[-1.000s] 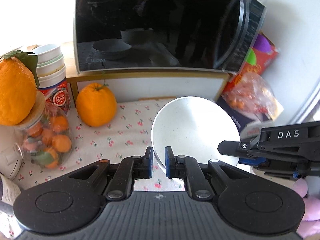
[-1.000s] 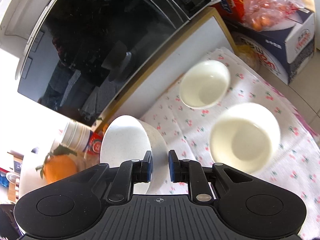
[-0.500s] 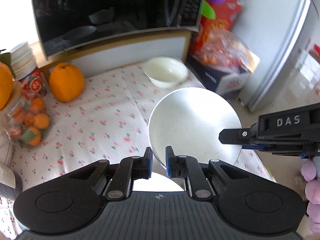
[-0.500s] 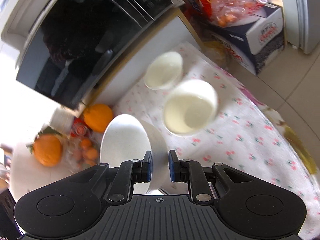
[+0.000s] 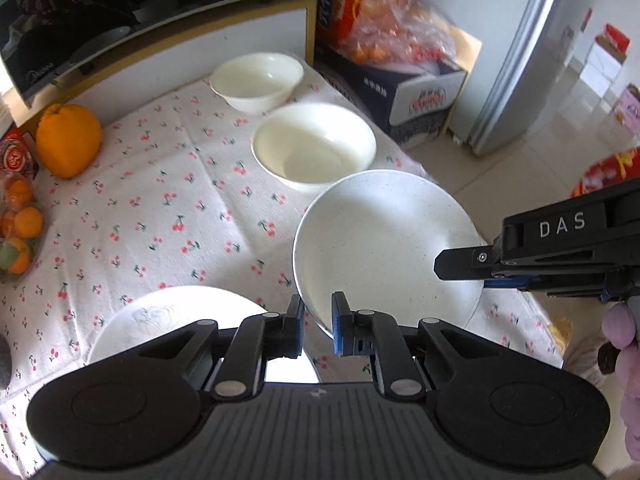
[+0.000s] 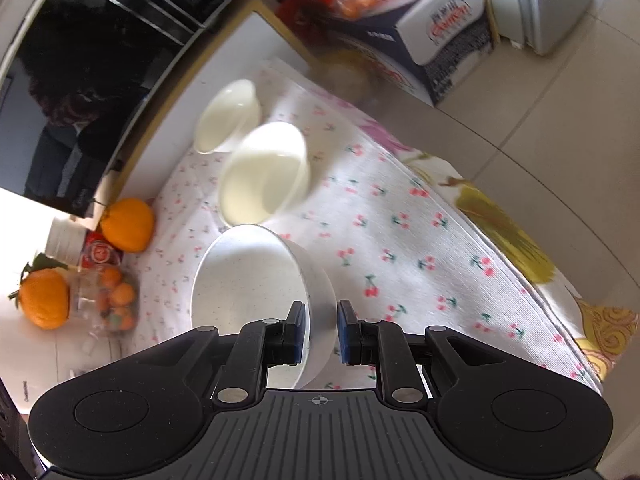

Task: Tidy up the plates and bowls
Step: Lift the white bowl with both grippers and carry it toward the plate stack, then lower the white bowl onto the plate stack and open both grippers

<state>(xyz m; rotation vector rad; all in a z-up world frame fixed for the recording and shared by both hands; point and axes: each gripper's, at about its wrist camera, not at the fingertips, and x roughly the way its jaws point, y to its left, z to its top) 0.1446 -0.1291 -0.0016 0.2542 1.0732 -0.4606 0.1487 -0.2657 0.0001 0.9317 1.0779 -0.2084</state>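
A white speckled plate [image 5: 384, 248] is held in the air by both grippers above the cherry-print cloth [image 5: 160, 208]. My left gripper [image 5: 317, 326] is shut on its near rim. My right gripper [image 6: 321, 336] is shut on its opposite rim and shows from the side in the left wrist view [image 5: 460, 268]. The plate also shows in the right wrist view [image 6: 248, 280]. Two cream bowls stand on the cloth beyond: a nearer one [image 5: 314, 146] and a farther one [image 5: 257, 76]. A white flat plate [image 5: 160, 320] lies on the cloth under my left gripper.
A microwave [image 5: 120, 12] stands at the back on a shelf. A large orange [image 5: 68, 140] and a jar of small oranges [image 5: 18, 232] stand at the left. Boxes with a bag of fruit [image 5: 400, 48] sit right of the table. The table's right edge drops to the tiled floor [image 5: 520, 168].
Both grippers have carried the speckled plate back and up from the microwave. The two cream bowls and the flat white plate have come into view below.
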